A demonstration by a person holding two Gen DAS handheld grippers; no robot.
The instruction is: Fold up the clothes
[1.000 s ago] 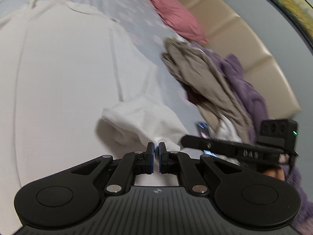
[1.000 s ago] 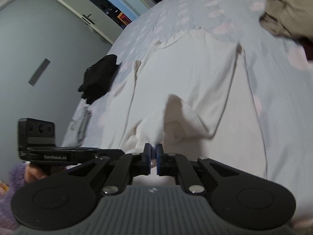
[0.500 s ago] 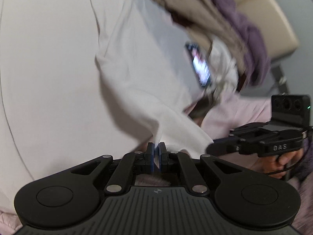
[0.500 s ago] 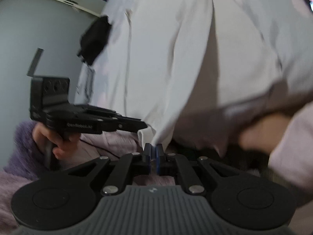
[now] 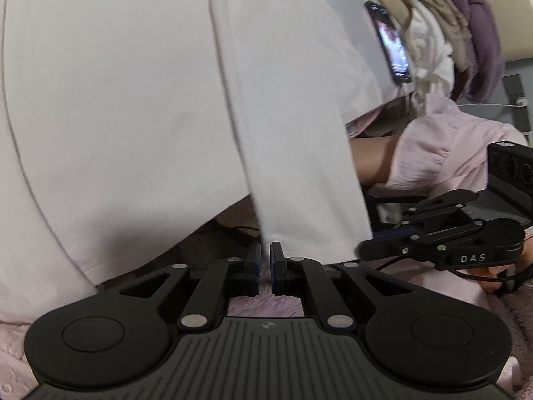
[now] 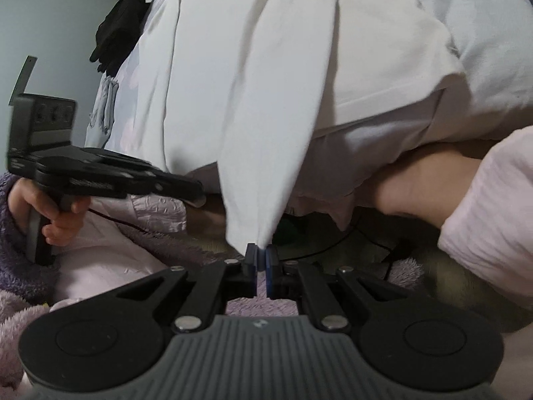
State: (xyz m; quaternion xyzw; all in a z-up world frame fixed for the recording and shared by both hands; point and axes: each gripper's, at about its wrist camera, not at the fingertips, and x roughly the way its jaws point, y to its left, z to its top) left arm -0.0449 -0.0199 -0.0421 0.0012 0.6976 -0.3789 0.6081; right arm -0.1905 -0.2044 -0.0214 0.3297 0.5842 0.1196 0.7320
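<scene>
While both point downward, the left gripper (image 5: 265,260) and right gripper (image 6: 261,260) each pinch a hem edge of the white cotton garment (image 5: 133,100), which drapes off the pale floral bedsheet (image 6: 493,33) toward the person's lap.

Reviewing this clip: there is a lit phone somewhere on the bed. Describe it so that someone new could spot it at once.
In the left wrist view, start from the big white garment that fills most of the picture and follow it to its upper right edge. Just past that edge lies the phone, before the heap of beige, white and purple clothes. It is the only thin, dark, hard slab there, with a glowing screen.
</scene>
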